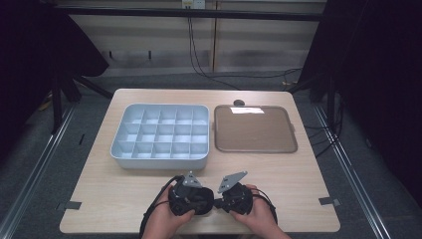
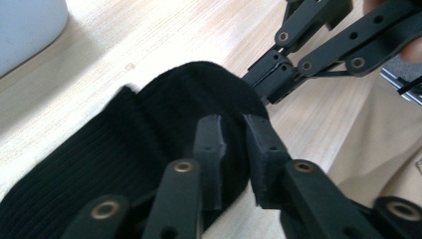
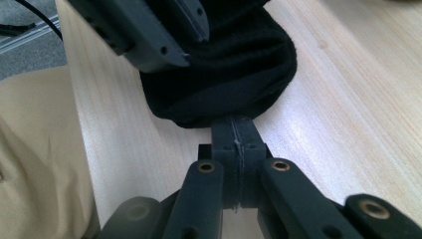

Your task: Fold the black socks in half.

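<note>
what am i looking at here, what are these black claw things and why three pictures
A person sits at a light wooden table and holds a tool in each hand: a hand-held gripper with two black jaws that pinch like tongs.

The high view looks down from above the table. The other two pictures come from small cameras riding on each tool, looking along its jaws.

On the table lie a pale grey plastic tray divided into small compartments and, beside it, a flat brown square tray.

Between the two tools is a black ribbed knitted fabric piece, perhaps a sock. The right hand-held gripper has its jaws pressed together on the fabric's edge. The left hand-held gripper has its jaws a little apart over the fabric; whether it grips is hard to tell.
</note>
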Demonstrator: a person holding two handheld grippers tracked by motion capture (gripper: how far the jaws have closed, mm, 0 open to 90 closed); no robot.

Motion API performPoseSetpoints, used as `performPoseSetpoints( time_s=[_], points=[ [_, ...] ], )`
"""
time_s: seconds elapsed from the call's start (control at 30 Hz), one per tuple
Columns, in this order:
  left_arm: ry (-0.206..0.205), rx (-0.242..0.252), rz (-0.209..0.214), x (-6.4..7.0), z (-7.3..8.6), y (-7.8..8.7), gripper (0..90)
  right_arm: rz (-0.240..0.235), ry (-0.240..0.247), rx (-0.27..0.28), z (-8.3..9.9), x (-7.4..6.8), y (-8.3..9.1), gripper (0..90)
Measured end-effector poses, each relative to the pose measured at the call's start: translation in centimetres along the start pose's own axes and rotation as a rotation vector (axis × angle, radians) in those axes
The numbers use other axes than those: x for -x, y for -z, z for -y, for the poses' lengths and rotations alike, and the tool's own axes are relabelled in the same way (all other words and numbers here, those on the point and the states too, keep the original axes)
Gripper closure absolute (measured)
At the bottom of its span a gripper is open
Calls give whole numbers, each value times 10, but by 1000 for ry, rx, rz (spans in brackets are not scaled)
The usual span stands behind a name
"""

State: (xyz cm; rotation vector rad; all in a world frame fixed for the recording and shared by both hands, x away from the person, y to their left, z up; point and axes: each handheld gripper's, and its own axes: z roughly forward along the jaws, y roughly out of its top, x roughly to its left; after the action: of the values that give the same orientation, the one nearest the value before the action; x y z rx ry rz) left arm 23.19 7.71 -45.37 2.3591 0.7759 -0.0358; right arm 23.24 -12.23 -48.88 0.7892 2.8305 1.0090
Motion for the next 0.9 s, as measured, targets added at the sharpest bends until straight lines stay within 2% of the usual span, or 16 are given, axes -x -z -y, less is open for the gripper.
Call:
performPoseSetpoints(
  time_s=[0.1, 0.17, 0.27, 0.4, 0.47, 0.53, 0.63, 0.7, 0.9],
  points=[
    [21, 26, -6, 1, -3, 7, 664, 0, -3, -1, 0, 0, 0, 893],
    [12, 18, -12, -2, -4, 14, 663, 1, 0, -1, 0, 0, 0, 893],
    [44, 51, -36, -6, -4, 23, 645, 4, 4, 2, 0, 0, 0, 893],
    [58, 76, -60, -10, -5, 31, 604, 6, 14, 4, -1, 0, -1, 893],
    [66, 84, -44, -12, -5, 34, 600, 6, 6, 4, -1, -1, -1, 893],
    [70, 81, -68, -13, -5, 36, 593, 5, 8, 5, -2, -1, -2, 893],
    [76, 60, -110, -17, -2, 33, 579, 3, 5, 1, -2, -1, -2, 892],
    [98, 52, -98, -19, 1, 26, 574, 4, 7, -3, -2, -1, -2, 892],
    [101, 4, -148, -25, 8, 6, 579, 7, 11, 1, -3, -2, -3, 892]
  ],
)
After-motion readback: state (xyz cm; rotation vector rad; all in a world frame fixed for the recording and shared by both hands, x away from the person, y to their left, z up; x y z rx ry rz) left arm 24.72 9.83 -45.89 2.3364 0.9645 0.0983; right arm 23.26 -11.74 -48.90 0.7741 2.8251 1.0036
